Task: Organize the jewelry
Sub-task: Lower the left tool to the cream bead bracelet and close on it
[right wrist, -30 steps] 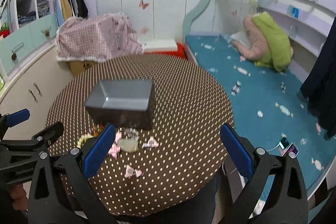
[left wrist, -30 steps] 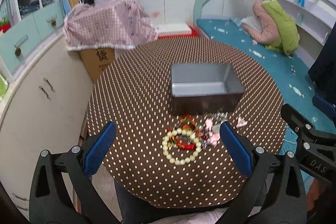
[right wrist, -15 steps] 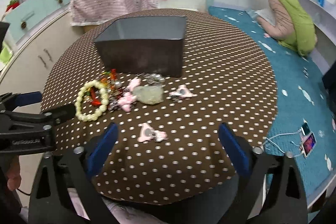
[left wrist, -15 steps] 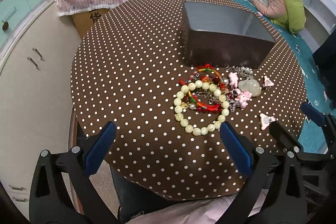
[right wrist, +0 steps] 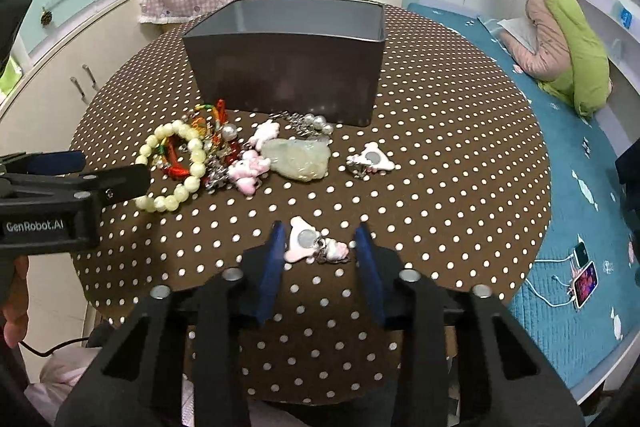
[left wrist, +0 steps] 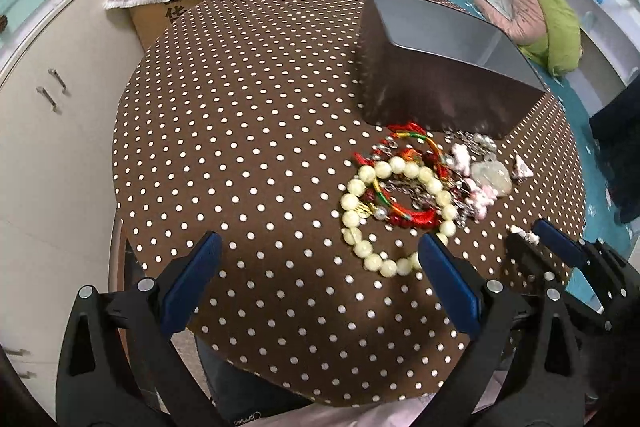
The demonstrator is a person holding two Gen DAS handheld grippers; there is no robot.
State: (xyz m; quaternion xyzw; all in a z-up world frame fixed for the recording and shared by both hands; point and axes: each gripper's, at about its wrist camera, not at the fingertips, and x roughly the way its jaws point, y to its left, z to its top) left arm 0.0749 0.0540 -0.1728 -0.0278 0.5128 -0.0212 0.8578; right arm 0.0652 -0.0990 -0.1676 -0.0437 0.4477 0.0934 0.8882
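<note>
My right hand-held gripper [right wrist: 318,247] is closing around the pink charm [right wrist: 314,241] (long axis crosswise between the pads); left hand-held gripper [left wrist: 320,275] stays apart.

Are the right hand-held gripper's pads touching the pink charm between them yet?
Cannot tell. In the right wrist view the closing right hand-held gripper brackets the pink charm; one pad meets its edge, dotted cloth shows beside the other.

The surface [right wrist: 440,131] is brown with white dots, the box [right wrist: 288,75] grey, the bead bracelet [left wrist: 396,211] cream, the cords [left wrist: 412,215] red, the charms [right wrist: 316,241] pink.
</note>
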